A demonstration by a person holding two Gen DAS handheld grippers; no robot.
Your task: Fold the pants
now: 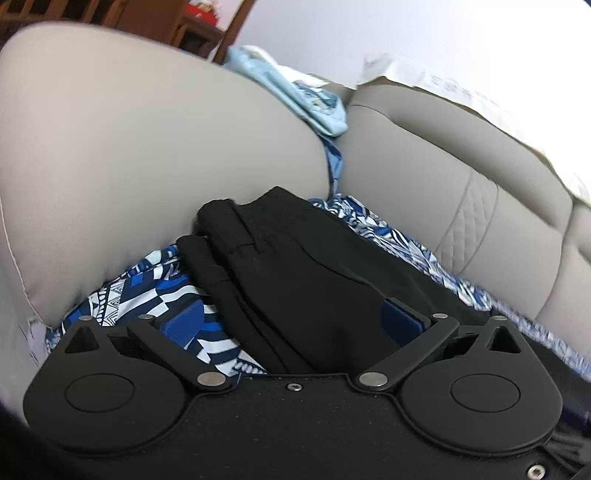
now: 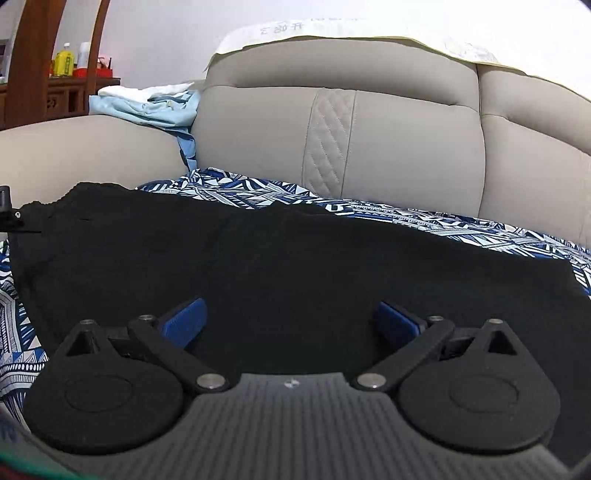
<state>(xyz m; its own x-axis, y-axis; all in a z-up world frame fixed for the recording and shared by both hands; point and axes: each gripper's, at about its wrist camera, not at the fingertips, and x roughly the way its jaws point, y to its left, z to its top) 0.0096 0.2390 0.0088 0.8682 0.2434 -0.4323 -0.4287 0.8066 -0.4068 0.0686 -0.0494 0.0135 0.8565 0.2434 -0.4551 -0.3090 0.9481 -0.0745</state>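
Black pants point(image 2: 295, 266) lie spread flat on a blue-and-white patterned cloth point(image 2: 443, 225) that covers the sofa seat. In the left wrist view their bunched waistband end point(image 1: 236, 225) points toward the gap beside the armrest. My left gripper point(image 1: 293, 321) hovers low over that end, open wide. One blue pad point(image 1: 184, 325) is over the patterned cloth and the other pad point(image 1: 400, 317) is over the black fabric, and neither presses on it. My right gripper point(image 2: 291, 321) is also open wide, just above the broad middle of the pants, with nothing clamped between its pads.
A beige sofa armrest point(image 1: 129, 147) rises close on the left and the backrest point(image 2: 369, 140) stands behind the seat. A light blue garment point(image 2: 155, 107) lies on the armrest. White paper point(image 2: 332, 29) drapes over the backrest top. Wooden furniture with bottles point(image 2: 66, 59) stands far left.
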